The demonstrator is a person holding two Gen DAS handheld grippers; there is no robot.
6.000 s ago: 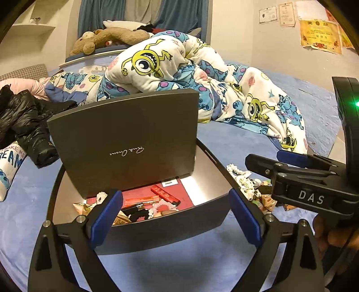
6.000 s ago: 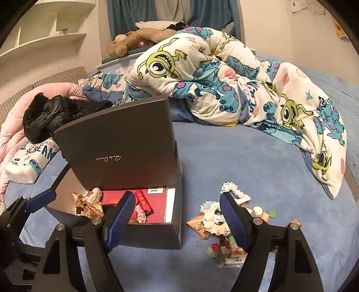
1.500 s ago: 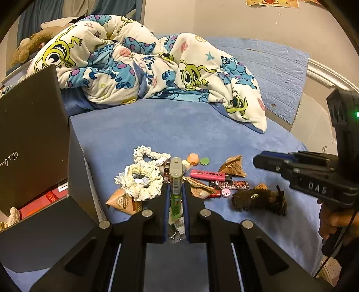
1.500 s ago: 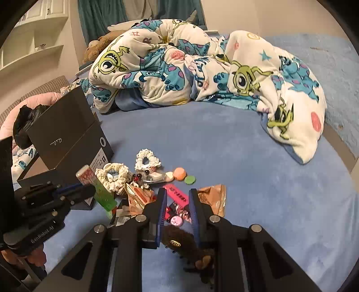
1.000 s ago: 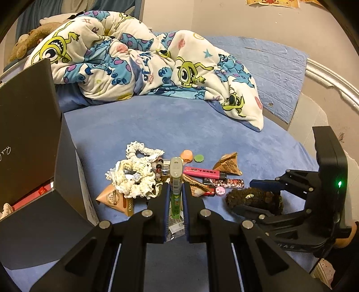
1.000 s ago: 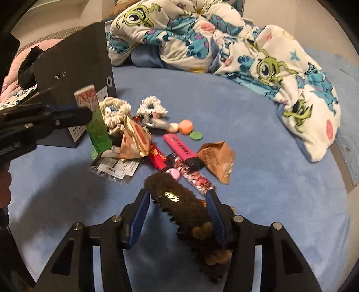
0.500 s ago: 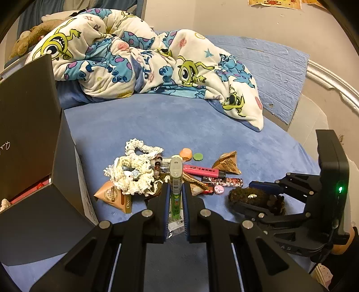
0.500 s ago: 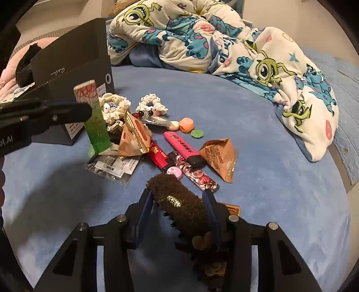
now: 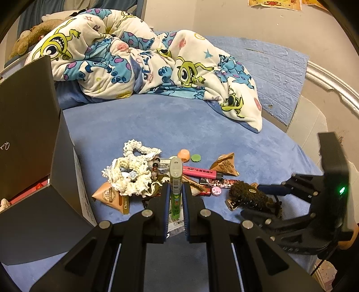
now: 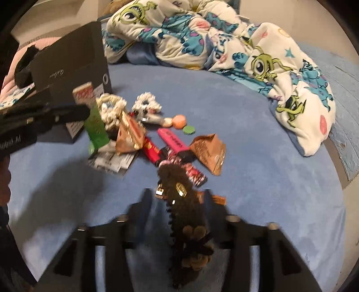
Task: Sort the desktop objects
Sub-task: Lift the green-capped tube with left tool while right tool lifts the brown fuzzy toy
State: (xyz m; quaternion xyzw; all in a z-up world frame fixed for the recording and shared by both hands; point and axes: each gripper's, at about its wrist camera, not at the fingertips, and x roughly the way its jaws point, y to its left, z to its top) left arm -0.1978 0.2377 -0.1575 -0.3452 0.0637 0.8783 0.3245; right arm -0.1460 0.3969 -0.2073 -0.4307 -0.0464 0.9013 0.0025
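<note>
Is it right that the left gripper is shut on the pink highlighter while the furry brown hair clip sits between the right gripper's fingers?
Not quite. The left gripper is shut on the green packet, as the left wrist view shows; the pink highlighter lies on the bed. The rest holds.

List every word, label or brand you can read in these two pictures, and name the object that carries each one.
"Choco": on the brown triangular packet.
Cursive brand on the dark box: cut off, unreadable.
Print on the pink highlighter: too small.
Lettering on the left gripper body: blurred, only partly legible.
Wall papers: unreadable.
</note>
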